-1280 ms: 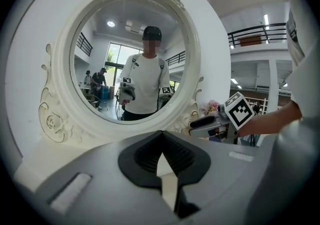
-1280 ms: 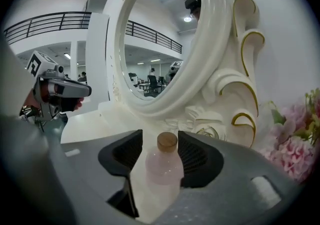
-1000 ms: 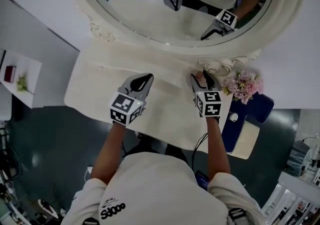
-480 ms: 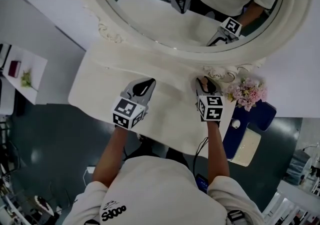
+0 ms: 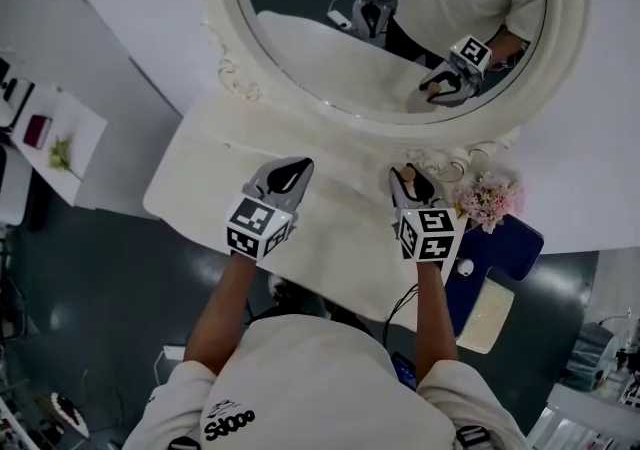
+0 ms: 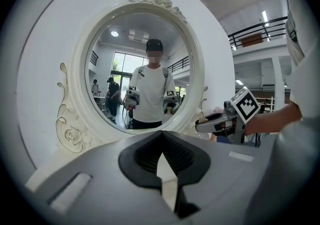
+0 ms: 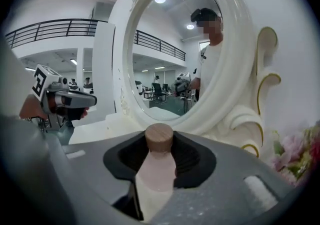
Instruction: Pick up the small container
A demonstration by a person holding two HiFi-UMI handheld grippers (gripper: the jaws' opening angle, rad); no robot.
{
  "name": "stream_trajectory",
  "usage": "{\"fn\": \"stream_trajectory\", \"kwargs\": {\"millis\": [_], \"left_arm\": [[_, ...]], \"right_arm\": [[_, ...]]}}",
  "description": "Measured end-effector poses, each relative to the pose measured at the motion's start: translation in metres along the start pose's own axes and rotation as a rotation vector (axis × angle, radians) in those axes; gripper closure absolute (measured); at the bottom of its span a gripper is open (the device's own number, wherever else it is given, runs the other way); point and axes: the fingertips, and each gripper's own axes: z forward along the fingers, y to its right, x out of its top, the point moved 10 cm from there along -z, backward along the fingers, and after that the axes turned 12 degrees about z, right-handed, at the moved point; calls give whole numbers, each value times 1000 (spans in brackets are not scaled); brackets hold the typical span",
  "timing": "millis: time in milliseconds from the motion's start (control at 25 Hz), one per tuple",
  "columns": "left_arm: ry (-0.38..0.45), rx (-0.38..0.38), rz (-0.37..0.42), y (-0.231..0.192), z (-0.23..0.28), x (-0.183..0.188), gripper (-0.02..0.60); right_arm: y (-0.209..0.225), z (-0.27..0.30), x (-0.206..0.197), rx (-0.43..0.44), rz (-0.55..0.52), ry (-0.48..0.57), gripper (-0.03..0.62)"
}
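**Right Claw Pinched the Little Bottle**

The right gripper pinched a small pale pink container between its two jaws. The container had a round wooden cap and stood upright in the claw. It was over the right side of the white dressing table, near the big oval mirror and the pink flowers. The left gripper had its jaws pressed together, with nothing in them.
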Motion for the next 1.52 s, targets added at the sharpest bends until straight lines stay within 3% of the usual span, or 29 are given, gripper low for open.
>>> {"fn": "stream_trajectory", "kwargs": {"millis": [640, 960, 1520], "left_arm": [[156, 25, 210, -5, -47, 78, 565], [223, -5, 240, 6, -56, 102, 565], [221, -12, 249, 6, -56, 102, 565]], "right_arm": [[-62, -86, 99, 70, -161, 212, 457], [-77, -115, 119, 83, -198, 265, 457], [-80, -114, 117, 77, -201, 256, 457]]}}
